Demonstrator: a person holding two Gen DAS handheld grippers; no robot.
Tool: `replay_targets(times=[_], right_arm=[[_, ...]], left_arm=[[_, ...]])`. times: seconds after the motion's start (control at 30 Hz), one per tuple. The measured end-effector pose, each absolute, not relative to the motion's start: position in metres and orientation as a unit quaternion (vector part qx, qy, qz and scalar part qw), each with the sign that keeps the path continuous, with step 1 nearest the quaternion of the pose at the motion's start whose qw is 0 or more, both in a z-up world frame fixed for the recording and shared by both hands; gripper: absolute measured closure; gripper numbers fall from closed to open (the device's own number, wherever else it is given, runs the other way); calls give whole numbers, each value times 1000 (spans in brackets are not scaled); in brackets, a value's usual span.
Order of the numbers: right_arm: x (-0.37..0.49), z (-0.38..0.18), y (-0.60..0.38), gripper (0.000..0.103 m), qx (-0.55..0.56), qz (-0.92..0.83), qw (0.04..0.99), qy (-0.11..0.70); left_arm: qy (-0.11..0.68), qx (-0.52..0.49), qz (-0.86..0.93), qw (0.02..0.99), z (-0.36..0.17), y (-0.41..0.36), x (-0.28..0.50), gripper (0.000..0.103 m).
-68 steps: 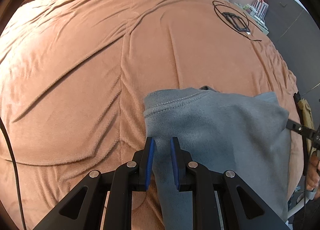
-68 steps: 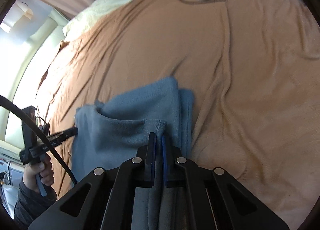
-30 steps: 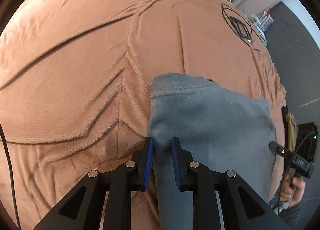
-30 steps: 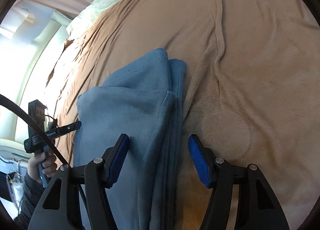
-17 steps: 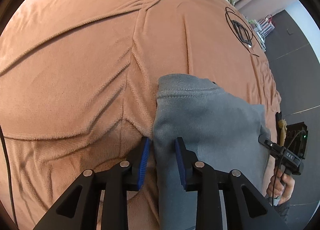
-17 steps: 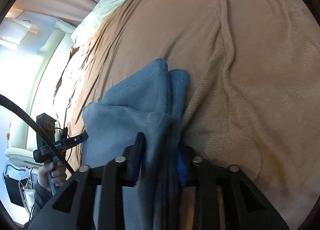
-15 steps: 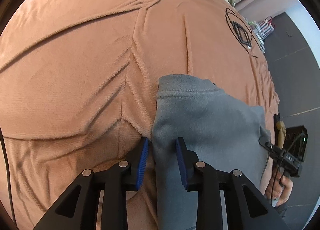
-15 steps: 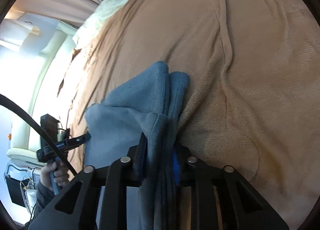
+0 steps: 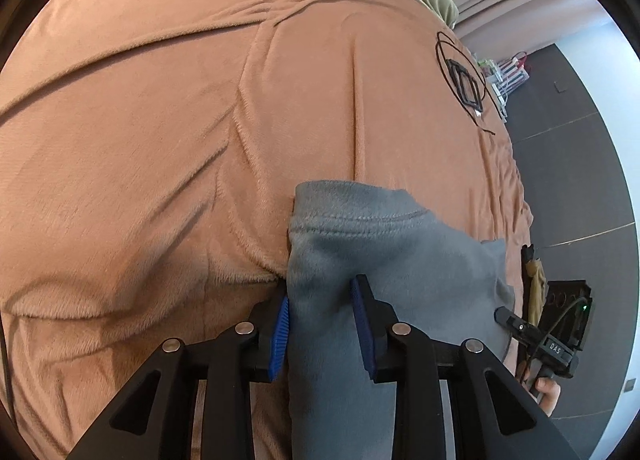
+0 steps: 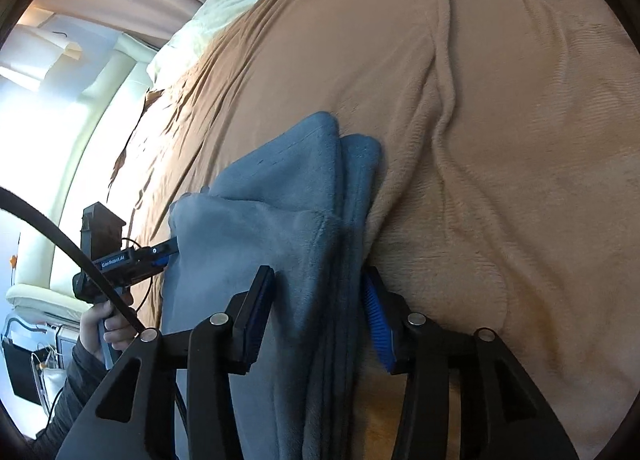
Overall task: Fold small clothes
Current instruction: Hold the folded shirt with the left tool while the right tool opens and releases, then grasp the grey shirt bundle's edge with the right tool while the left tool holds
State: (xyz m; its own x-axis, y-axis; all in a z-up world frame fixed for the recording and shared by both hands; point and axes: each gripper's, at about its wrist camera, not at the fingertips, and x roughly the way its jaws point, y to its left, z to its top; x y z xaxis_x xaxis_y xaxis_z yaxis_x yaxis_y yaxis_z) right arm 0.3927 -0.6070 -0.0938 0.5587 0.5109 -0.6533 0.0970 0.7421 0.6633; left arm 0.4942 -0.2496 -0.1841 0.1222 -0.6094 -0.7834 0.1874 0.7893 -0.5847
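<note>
A grey-blue fleece garment (image 9: 380,252) lies folded on a brown blanket (image 9: 160,140). My left gripper (image 9: 320,324) is shut on its left edge, and the cloth fills the narrow gap between the blue pads. In the right wrist view the garment (image 10: 280,188) shows stacked folds along its right side. My right gripper (image 10: 316,308) straddles those folds. Its jaws are opening, with the cloth between them but no longer squeezed. The left gripper (image 10: 160,252) shows at the garment's far edge, and the right gripper (image 9: 516,324) shows at the right of the left wrist view.
The brown blanket (image 10: 500,140) spreads wide beyond the garment, with soft ridges. A black cable with a small frame (image 9: 464,84) lies at its far end. Pale bedding (image 10: 208,12) is bunched at the head. The bed's edge and dark floor (image 9: 580,164) lie to the right. A hand (image 10: 108,324) holds the left gripper.
The right jaws, wide a second ago, closed on the folded edge and now stand apart again. The left jaws widened a little around the cloth. The garment stayed in place.
</note>
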Motion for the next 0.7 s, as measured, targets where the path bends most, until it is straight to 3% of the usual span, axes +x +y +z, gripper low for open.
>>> replay_targets(times=[0.13, 0.17, 0.27, 0.7], right_arm=[[401, -96, -600, 62, 346, 133, 812, 451], [401, -95, -600, 72, 340, 127, 815, 452], [398, -89, -600, 87, 335, 106, 817, 457], [361, -41, -574, 91, 308, 86, 845, 429]], left_arm=[[602, -176, -266, 732, -185, -252, 496, 87], [601, -174, -264, 734, -184, -252, 496, 93], [589, -164, -264, 746, -173, -250, 492, 96], [551, -153, -290, 767, -112, -250, 470, 98]])
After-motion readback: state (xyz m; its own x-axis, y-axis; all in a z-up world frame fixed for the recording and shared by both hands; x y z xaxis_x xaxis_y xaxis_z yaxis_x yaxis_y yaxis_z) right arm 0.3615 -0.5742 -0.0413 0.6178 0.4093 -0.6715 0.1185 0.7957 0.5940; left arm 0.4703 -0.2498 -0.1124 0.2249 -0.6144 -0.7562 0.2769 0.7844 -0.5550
